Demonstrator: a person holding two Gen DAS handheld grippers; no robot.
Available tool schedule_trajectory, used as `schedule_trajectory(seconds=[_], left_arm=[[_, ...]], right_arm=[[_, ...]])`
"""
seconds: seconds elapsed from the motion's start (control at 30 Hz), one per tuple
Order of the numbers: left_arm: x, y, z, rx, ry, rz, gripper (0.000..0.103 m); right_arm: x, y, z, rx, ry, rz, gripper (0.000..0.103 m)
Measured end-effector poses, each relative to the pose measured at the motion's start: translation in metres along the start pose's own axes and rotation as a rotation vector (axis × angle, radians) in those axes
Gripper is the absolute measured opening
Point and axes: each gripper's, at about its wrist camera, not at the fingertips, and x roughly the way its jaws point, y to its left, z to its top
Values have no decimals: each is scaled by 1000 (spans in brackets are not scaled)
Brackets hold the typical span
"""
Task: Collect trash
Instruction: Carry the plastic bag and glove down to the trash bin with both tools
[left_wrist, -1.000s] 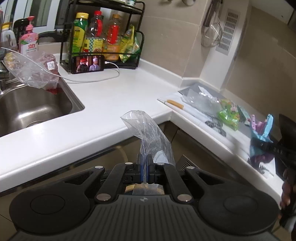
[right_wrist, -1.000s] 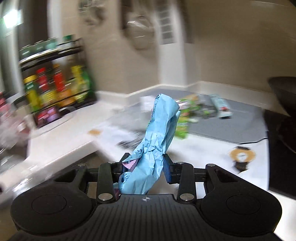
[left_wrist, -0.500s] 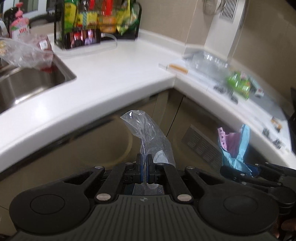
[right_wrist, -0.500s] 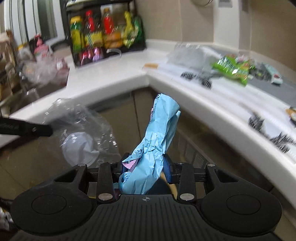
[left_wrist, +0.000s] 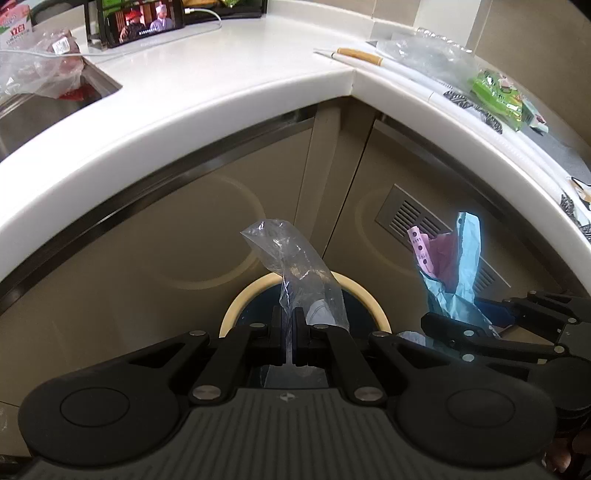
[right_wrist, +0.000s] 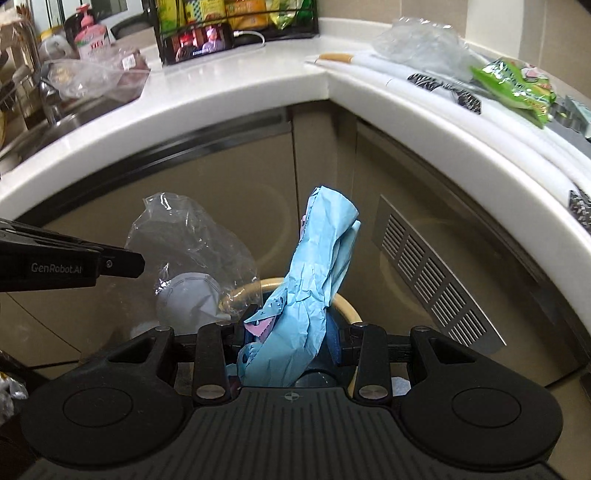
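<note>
Left gripper (left_wrist: 288, 328): clamped on clear plastic bag (left_wrist: 295, 266), above bin (left_wrist: 236, 306).
Right gripper (right_wrist: 291, 332): clamped on crumpled blue paper (right_wrist: 317, 273), above the bin.

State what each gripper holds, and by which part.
Left gripper: clear plastic bag, pinched at its lower end. Right gripper: crumpled blue paper, clamped near its bottom.

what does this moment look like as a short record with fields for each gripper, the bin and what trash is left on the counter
left gripper: shut on clear plastic bag, over the bin
right gripper: shut on crumpled blue paper with a pink slip
trash bin: cream rim, open top, on the floor in front of the corner cabinet, below both grippers
left on counter: green snack wrapper, clear plastic wrap
nothing released yet
</note>
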Motion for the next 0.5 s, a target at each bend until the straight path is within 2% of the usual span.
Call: schedule_trajectory(seconds=[0.27, 0.5], left_arm=[[7, 17, 8, -68, -14, -54, 2], [25, 8, 14, -36, -13, -50, 2]], right_arm=[[11, -12, -2, 57, 39, -14, 40], [34, -14, -8, 46, 79, -22, 40]])
